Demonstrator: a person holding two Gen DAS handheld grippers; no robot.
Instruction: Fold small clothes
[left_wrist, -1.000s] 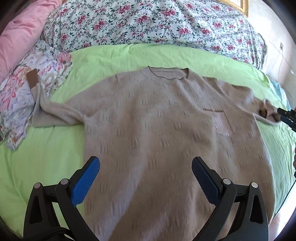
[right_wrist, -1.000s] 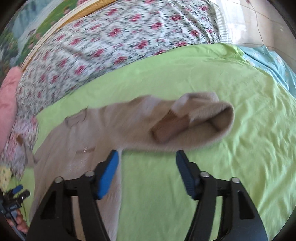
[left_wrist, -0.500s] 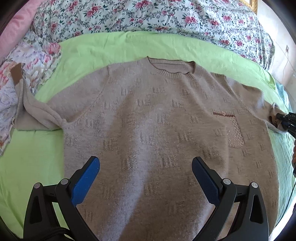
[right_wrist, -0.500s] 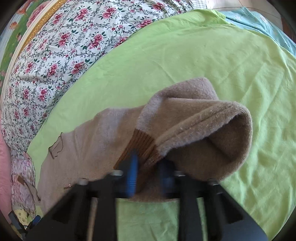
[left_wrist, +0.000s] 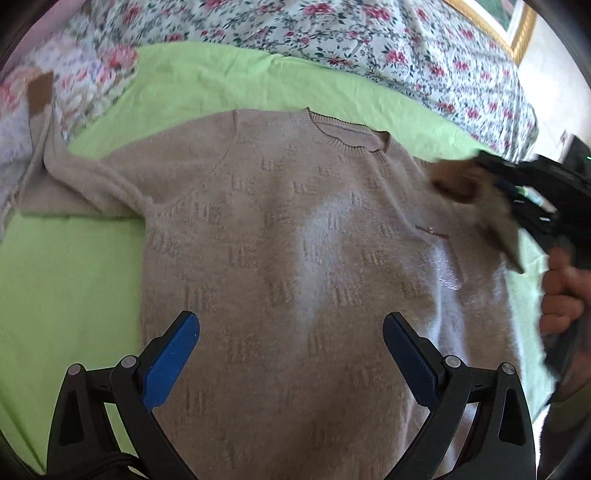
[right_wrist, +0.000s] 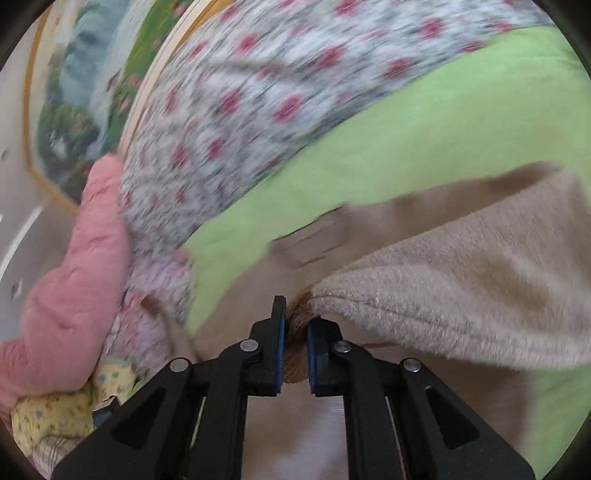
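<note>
A tan knit sweater (left_wrist: 295, 258) lies flat, front up, on the green bedsheet (left_wrist: 66, 295), neck away from me. Its left sleeve (left_wrist: 77, 184) stretches out to the left, its brown cuff (left_wrist: 40, 90) on floral fabric. My left gripper (left_wrist: 291, 354) is open and empty, hovering over the sweater's lower body. My right gripper (right_wrist: 295, 332) is shut on the right sleeve's brown cuff (right_wrist: 297, 347); the sleeve (right_wrist: 461, 295) hangs lifted and is carried over the sweater's chest. In the left wrist view the right gripper (left_wrist: 517, 192) shows at the right, holding the sleeve above the pocket.
A floral quilt (left_wrist: 332, 40) lies along the far side of the bed. A pink pillow (right_wrist: 70, 291) and floral clothes (left_wrist: 74, 74) sit at the left. A framed picture (right_wrist: 85, 92) hangs on the wall behind. The person's hand (left_wrist: 561, 288) is at the right edge.
My right gripper closed on the sleeve cuff, lifted it and swung it leftward over the sweater. The left gripper moved in closer over the sweater body and stayed open.
</note>
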